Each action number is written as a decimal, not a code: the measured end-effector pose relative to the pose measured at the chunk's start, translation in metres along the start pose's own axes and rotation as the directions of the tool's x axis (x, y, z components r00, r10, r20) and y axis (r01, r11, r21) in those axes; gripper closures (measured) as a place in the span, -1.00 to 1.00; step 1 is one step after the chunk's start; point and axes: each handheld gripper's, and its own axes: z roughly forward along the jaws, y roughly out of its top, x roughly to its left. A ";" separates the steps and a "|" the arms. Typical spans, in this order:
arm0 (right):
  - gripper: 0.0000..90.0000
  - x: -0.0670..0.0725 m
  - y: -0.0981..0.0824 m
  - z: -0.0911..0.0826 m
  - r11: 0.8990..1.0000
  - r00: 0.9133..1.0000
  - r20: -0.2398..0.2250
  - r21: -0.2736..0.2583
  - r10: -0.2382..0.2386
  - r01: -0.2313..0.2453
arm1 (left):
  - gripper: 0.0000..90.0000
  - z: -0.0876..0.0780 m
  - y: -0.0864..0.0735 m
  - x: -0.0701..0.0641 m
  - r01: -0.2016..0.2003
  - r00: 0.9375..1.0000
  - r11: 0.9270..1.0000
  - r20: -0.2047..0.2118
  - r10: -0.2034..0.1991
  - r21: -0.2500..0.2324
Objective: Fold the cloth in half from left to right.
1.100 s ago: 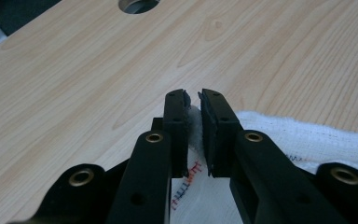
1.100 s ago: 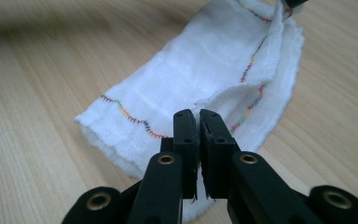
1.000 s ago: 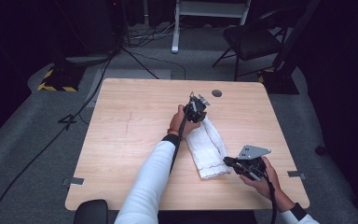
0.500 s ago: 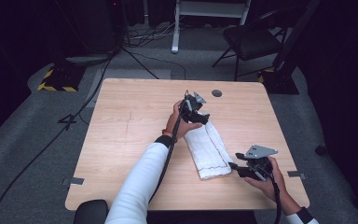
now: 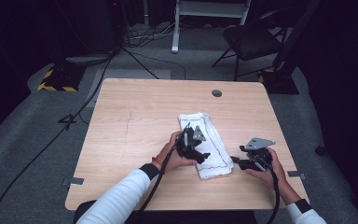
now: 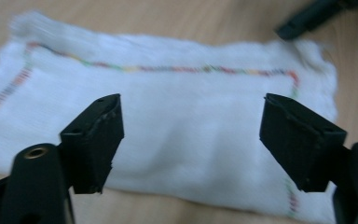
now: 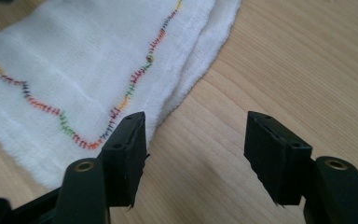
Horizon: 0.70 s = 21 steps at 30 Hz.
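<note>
On the table (image 5: pixel 135 116), right of centre, lies a folded white cloth (image 5: pixel 200 128) with a multicoloured stitched border. Above its near half hangs the left gripper (image 6: pixel 191 135), jaws spread wide. Just beside the cloth's near right edge sits the right gripper (image 7: pixel 193 147), jaws likewise spread, over bare wood.

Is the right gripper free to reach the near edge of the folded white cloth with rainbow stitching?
Probably yes: the right gripper is open beside the folded white cloth, with bare wooden table between its jaws.
</note>
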 end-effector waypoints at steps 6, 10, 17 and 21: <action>-0.14 0.002 -0.002 0.010 1.000 1.000 0.004 0.029 -0.006 0.006 | -0.43 0.013 -0.011 -0.021 -0.027 0.999 0.998 0.037 0.025 0.052; -0.15 0.006 -0.003 0.011 0.999 0.999 -0.017 0.021 -0.028 0.028 | -0.43 0.017 -0.018 -0.021 -0.018 0.999 0.998 0.045 0.015 0.066; -0.13 0.016 -0.003 0.011 0.997 0.997 -0.030 0.019 -0.068 0.068 | -0.43 0.009 -0.030 -0.016 -0.018 0.998 0.998 0.069 0.013 0.067; -0.12 0.031 -0.001 0.011 0.996 0.995 -0.048 0.013 -0.091 0.092 | -0.42 -0.001 -0.040 -0.015 -0.008 0.998 0.997 0.070 0.003 0.070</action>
